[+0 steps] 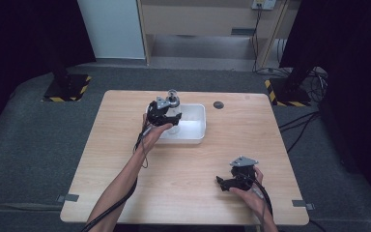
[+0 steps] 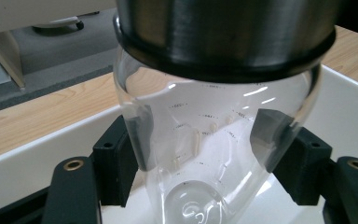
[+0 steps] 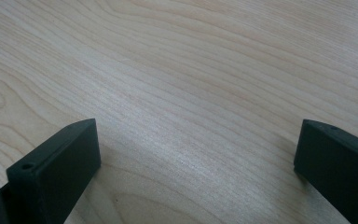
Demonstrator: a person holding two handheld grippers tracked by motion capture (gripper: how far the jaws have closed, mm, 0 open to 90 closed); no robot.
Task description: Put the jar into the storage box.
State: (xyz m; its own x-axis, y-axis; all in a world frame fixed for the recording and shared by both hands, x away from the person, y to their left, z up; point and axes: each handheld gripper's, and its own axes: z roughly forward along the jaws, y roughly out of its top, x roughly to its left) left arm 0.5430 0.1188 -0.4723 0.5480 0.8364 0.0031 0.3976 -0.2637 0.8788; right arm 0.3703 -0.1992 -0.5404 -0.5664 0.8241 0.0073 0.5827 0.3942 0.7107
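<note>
**Glass jar held over white tray**

The left gripper (image 1: pixel 168 116) is clamping a clear glass jar (image 2: pixel 214 154) with a metal cap (image 2: pixel 223 32), its pads pressing the glass on both sides above the white tray (image 1: pixel 195 133), which is sitting toward twelve o'clock on the worktop (image 1: pixel 183 179). At about four o'clock, the right gripper (image 1: pixel 227 182) is resting on bare wood, jaws standing wide apart.

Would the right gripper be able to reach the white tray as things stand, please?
Probably yes: the right gripper rests open on bare table, nothing lying between it and the white tray; the left gripper holds a glass bottle over the tray's left side.
</note>
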